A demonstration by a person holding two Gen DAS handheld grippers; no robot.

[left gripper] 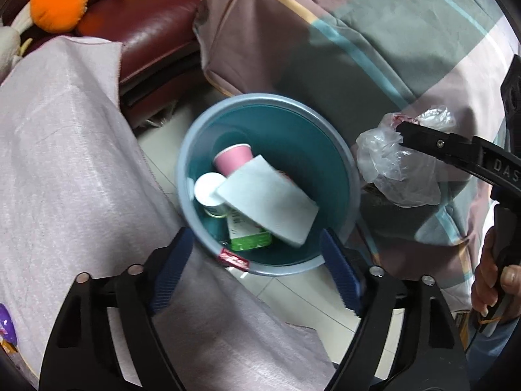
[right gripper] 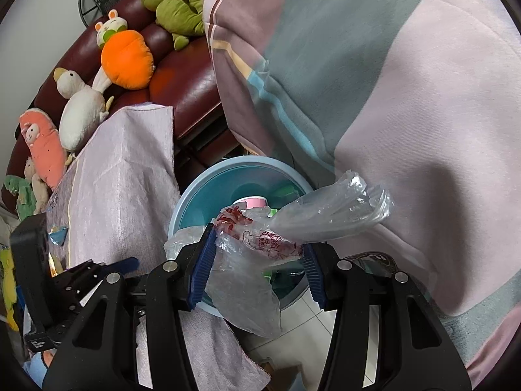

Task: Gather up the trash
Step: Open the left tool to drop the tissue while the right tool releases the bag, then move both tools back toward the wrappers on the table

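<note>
The right gripper (right gripper: 257, 268) is pinching a crumpled clear plastic bag (right gripper: 260, 244) at frame centre, probably light, limp and slippery; the left gripper (left gripper: 257, 268) is gaping empty over the blue round bin (left gripper: 345, 176).

Tiled floor under my bin

The blue bin (left gripper: 202, 150) stands on the pale tiled floor (left gripper: 293, 296), between my cloth-covered surface (left gripper: 65, 163) and a striped sheet (left gripper: 374, 49); the cloth's corner hangs just beside its rim.

Bright, soft daylight; fisheye-warped edges, slight motion blur.
</note>
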